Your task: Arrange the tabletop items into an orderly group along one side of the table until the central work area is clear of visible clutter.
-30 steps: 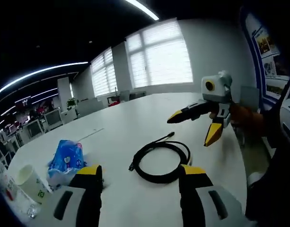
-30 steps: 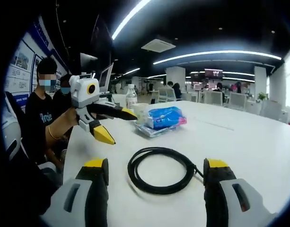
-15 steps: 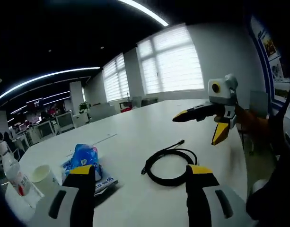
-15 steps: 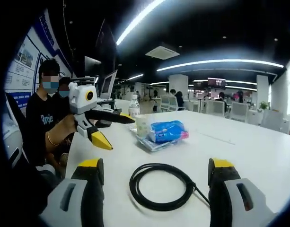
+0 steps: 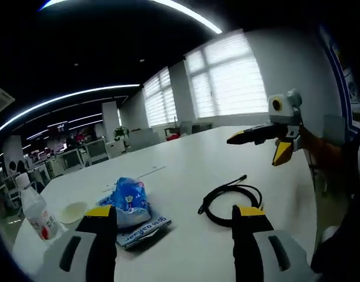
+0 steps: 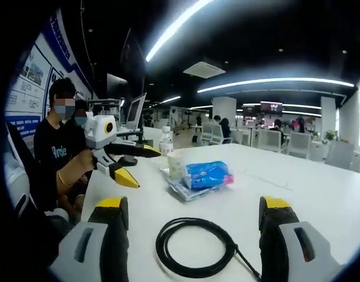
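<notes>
Open-plan office: desk rows (image 6: 273, 138), monitors (image 5: 68, 158), strip lights (image 6: 273, 82)

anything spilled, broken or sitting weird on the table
Nothing looks spilled or damaged. The black cable lies in a loose coil alone mid-table, apart from the blue packet, paper cup and water bottle grouped farther back. Both grippers, left and right, hover open and empty.

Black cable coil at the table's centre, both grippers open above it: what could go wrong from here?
The black cable coil is loose, so a single-strand pinch may unwind it and drag its free end across the table. The paper cup and water bottle stand close beside the blue tissue pack; pushing the cable toward that group could topple them. The left gripper and right gripper might collide.
</notes>
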Available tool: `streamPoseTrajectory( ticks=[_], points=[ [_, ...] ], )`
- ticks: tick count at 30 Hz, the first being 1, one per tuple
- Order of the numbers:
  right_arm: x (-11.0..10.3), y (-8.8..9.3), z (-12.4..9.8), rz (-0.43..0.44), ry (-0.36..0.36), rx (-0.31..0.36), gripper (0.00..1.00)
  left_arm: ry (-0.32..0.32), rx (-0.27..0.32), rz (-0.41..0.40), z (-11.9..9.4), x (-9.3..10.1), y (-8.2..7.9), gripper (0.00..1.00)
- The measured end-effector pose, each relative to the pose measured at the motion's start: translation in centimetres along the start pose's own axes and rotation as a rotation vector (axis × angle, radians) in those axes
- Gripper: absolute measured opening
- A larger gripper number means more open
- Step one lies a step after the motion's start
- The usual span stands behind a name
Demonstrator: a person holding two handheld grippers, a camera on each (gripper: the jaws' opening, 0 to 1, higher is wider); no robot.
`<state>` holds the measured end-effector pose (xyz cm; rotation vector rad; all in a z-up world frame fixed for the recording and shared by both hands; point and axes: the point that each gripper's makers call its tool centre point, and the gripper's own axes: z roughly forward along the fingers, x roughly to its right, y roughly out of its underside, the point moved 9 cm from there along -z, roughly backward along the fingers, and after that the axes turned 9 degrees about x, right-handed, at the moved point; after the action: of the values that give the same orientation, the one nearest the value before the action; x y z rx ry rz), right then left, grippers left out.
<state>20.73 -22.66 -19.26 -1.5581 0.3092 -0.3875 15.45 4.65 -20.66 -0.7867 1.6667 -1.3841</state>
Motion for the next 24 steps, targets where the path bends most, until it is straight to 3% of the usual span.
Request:
streamPoseTrajectory(
  ticks=[24],
  points=[
    [3.3, -1.6, 4.1, 0.008, -0.018, -0.002, 0.86, -0.016, -0.019, 0.077, 1.1, -2.6, -0.4, 0.72]
  ],
)
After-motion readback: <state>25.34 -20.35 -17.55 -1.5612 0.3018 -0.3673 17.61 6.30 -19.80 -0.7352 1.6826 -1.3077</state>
